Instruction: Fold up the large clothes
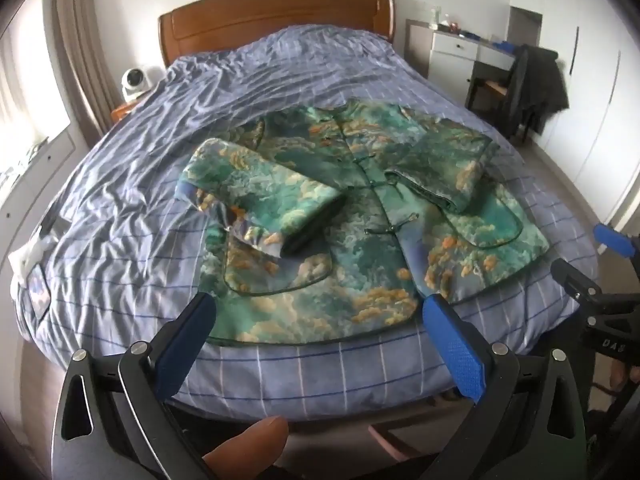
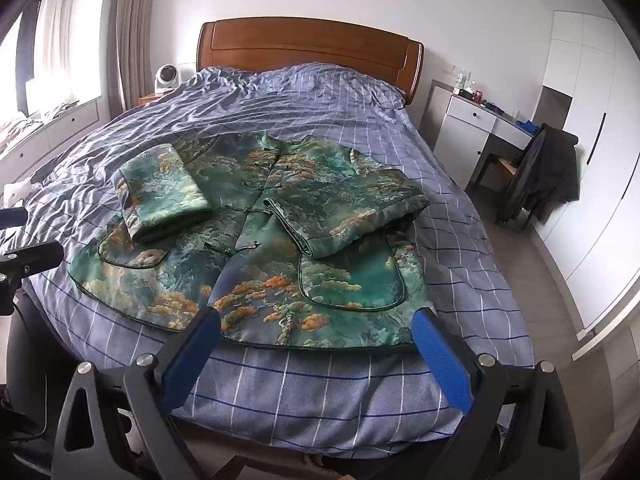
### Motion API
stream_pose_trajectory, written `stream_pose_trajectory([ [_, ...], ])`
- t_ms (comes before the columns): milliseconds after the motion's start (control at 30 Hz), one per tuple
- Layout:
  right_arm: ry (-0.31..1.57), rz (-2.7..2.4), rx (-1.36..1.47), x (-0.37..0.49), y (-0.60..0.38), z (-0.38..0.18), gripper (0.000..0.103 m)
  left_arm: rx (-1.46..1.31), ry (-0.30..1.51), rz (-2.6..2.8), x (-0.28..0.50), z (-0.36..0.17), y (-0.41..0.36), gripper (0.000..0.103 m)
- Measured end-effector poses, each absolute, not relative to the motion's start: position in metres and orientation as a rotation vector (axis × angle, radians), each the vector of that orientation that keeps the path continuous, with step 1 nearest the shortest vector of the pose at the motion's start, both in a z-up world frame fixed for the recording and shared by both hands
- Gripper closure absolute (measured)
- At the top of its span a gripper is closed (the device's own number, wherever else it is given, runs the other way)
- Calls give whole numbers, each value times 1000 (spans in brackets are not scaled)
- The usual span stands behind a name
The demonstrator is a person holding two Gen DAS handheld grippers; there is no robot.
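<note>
A green jacket with orange cloud print (image 1: 352,216) lies flat, front up, on the bed (image 1: 120,184). Both sleeves are folded inward over its chest. It also shows in the right wrist view (image 2: 256,264). My left gripper (image 1: 318,304) is open and empty, hovering just in front of the jacket's bottom hem. My right gripper (image 2: 316,318) is open and empty, over the hem near the jacket's right half. The right gripper also shows at the right edge of the left wrist view (image 1: 588,256).
The bed has a blue checked cover (image 2: 320,384) and a wooden headboard (image 2: 312,48). A white fan (image 2: 165,77) stands at the far left. A white desk (image 2: 476,128) and a chair with dark clothes (image 2: 548,172) stand on the right. Wardrobe doors (image 2: 592,160) line the right wall.
</note>
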State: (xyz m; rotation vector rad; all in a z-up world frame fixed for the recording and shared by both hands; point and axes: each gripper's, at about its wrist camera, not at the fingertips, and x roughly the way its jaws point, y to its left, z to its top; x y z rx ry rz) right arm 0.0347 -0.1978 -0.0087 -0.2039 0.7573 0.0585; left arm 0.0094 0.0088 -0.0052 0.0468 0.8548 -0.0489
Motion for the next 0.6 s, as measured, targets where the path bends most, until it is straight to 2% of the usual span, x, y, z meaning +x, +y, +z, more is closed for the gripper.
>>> stream_pose_trajectory([
  [600,744,114,-162,35,-199,-11,5,27,851,-19,12,-7,17,0],
])
